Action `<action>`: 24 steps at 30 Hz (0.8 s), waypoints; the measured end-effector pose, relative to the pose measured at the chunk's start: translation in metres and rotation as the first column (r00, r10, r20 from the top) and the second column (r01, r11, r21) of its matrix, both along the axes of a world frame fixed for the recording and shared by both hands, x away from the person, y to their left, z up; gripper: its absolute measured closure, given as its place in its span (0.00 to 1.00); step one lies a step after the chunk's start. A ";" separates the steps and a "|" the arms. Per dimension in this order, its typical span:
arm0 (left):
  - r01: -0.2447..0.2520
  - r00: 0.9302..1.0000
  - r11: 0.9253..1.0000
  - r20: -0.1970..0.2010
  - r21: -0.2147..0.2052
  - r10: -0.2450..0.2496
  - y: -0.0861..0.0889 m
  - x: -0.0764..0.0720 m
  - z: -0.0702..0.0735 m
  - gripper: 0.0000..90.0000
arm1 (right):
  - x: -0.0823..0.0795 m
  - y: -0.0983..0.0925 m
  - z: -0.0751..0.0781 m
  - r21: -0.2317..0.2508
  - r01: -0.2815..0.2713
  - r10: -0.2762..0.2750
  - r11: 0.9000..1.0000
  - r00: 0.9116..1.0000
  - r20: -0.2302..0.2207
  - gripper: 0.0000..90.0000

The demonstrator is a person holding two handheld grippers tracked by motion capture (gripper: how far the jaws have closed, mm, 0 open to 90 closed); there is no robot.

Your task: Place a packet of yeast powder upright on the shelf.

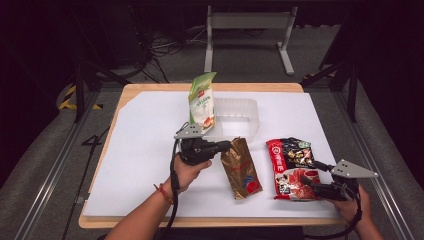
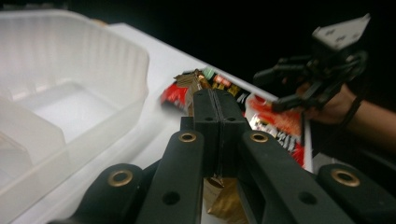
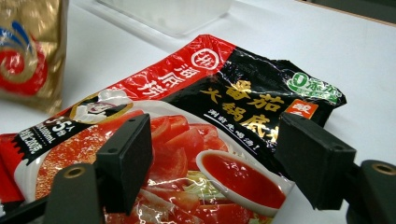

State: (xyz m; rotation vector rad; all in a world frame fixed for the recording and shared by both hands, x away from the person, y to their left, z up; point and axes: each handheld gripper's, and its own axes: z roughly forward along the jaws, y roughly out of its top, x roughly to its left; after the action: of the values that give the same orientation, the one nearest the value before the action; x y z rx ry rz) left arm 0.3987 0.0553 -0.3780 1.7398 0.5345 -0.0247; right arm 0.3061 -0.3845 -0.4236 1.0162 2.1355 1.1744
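A gold snack bag [image 1: 241, 169] lies on the white sheet near the middle. My left gripper [image 1: 226, 145] is shut on its top edge, and the left gripper view shows gold foil [image 2: 223, 200] pinched between the closed jaws [image 2: 215, 93]. A red and black hotpot-base bag [image 1: 294, 167] lies flat to the right. My right gripper [image 1: 309, 173] is open at that bag's near right part, and in the right gripper view the jaws [image 3: 215, 158] straddle the printed tomatoes on the bag [image 3: 210, 107]. A green bag [image 1: 201, 100] stands upright at the left end of a clear plastic container [image 1: 240, 117].
The white sheet [image 1: 145, 150] covers a wooden table [image 1: 125, 92]. The clear container [image 2: 70, 93] is close on the left in the left gripper view. The gold bag [image 3: 32, 51] is at the upper left of the right gripper view. Beyond the table stand a metal frame [image 1: 247, 22] and floor cables.
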 end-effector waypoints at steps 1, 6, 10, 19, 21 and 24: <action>-0.006 1.000 1.000 0.002 -0.015 0.006 0.003 -0.002 0.004 1.00 | 0.000 0.000 0.000 0.001 0.001 -0.001 1.000 1.000 0.000 0.31; -0.042 0.998 0.997 0.043 -0.062 0.044 0.016 -0.008 0.019 1.00 | 0.000 0.000 0.000 0.001 0.003 -0.003 1.000 1.000 -0.002 0.30; -0.062 0.996 0.994 0.062 -0.093 0.067 0.021 -0.010 0.028 1.00 | 0.001 0.000 0.000 0.003 0.001 -0.001 1.000 1.000 -0.002 0.30; -0.156 0.983 0.970 0.065 -0.187 0.171 0.036 -0.004 0.048 1.00 | 0.001 0.000 -0.001 -0.001 0.002 -0.002 1.000 1.000 -0.004 0.30; -0.176 0.980 0.965 0.060 -0.192 0.191 0.038 0.000 0.052 1.00 | 0.001 0.000 -0.001 -0.003 0.002 -0.002 1.000 1.000 -0.005 0.30; -0.222 0.970 0.955 0.055 -0.198 0.237 0.042 0.005 0.058 1.00 | 0.001 0.000 -0.001 -0.001 0.004 -0.004 1.000 1.000 -0.007 0.30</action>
State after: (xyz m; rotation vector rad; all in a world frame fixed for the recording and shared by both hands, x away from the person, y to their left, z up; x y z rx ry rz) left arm 0.4038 0.0974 -0.3201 1.4775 0.6526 0.1520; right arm 0.3076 -0.3845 -0.4250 1.0248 2.1379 1.1694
